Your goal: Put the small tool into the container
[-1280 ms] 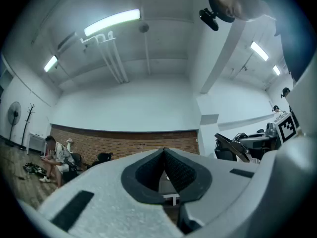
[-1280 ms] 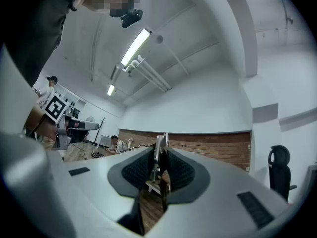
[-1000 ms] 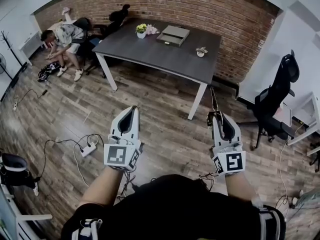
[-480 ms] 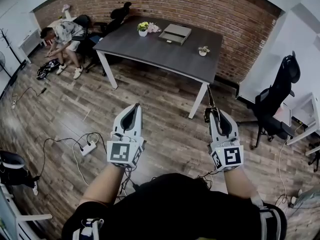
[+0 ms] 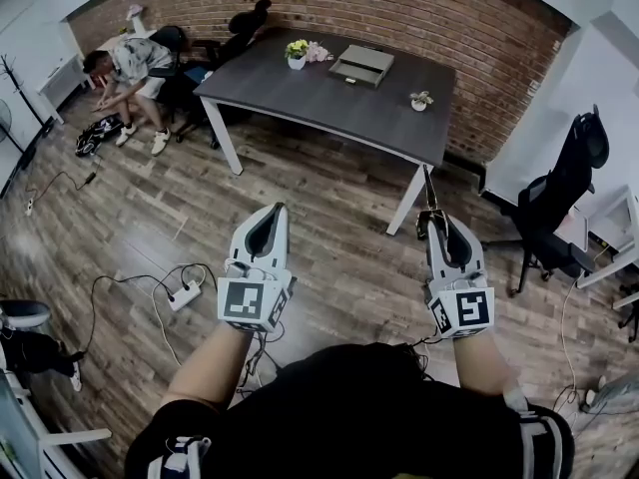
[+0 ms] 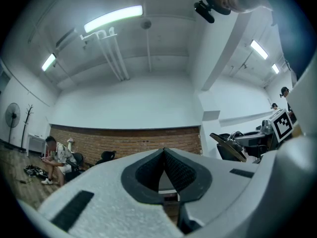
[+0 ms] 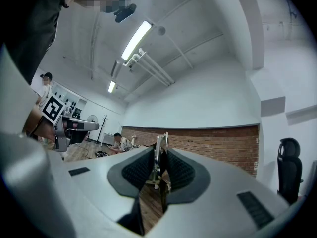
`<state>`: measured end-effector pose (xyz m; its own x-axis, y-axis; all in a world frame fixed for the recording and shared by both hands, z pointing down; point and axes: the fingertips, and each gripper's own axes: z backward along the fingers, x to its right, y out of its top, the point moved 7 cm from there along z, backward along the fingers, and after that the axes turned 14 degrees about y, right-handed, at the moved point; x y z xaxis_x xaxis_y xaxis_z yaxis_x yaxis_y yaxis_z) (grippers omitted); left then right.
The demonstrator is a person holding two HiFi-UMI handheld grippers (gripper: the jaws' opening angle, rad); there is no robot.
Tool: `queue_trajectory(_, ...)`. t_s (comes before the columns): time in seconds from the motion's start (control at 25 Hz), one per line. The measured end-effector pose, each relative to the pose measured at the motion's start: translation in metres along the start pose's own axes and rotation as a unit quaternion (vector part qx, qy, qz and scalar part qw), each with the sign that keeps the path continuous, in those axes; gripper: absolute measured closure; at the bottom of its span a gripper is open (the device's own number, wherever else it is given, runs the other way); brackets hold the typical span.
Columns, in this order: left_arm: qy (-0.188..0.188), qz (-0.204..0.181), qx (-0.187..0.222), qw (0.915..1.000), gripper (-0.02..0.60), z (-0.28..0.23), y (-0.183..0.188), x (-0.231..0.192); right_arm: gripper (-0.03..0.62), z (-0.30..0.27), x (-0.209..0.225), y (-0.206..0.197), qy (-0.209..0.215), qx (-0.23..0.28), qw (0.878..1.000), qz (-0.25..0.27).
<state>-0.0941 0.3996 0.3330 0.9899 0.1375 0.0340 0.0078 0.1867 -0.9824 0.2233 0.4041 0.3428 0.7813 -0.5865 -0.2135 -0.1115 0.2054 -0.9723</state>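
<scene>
Head view first: the small tool (image 5: 430, 194) is just a thin dark sliver poking out past the tips of the right gripper (image 5: 445, 230), so I can't tell what kind it is from there. Right gripper view helps a bit. It's slim shiny metal with a couple of yellowish bits, clamped between the ribbed black pads (image 7: 136, 171), lower end buried in them. Left gripper (image 5: 268, 218) is pinched together with nothing in it. Both hang over the wood plank floor (image 5: 329, 257), well short of the table (image 5: 300, 98). The container (image 5: 361, 65) is a flat grey boxy thing near the table's far edge, between a flower pot (image 5: 297, 52) and a little plant (image 5: 420, 100). Can't see inside it.
</scene>
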Motion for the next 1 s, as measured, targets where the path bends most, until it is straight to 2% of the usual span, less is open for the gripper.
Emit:
queue_trajectory(0.24,-0.005,-0.003,-0.003,1.0000,0.572,-0.010,-0.008,-0.023,0.514,-0.020,-0.009,-0.003,-0.008,0.004,1.000,-0.012)
queue_trajectory(0.44,-0.002,0.003,-0.013,0.9999,0.572,-0.033,-0.023,-0.031,0.514,-0.041,0.002,-0.011,-0.004,-0.004,1.000,-0.012)
queue_trajectory(0.72,0.008,-0.002,-0.016,0.9998,0.571,-0.094,-0.042,-0.033,0.514,-0.091,0.049,-0.033,0.009,-0.003,1.000,-0.015)
queue_trajectory(1.0,0.031,-0.015,-0.021,0.9992,0.572,-0.190,-0.054,-0.042,0.514,-0.172,0.118,-0.060,0.031,0.005,0.999,-0.032)
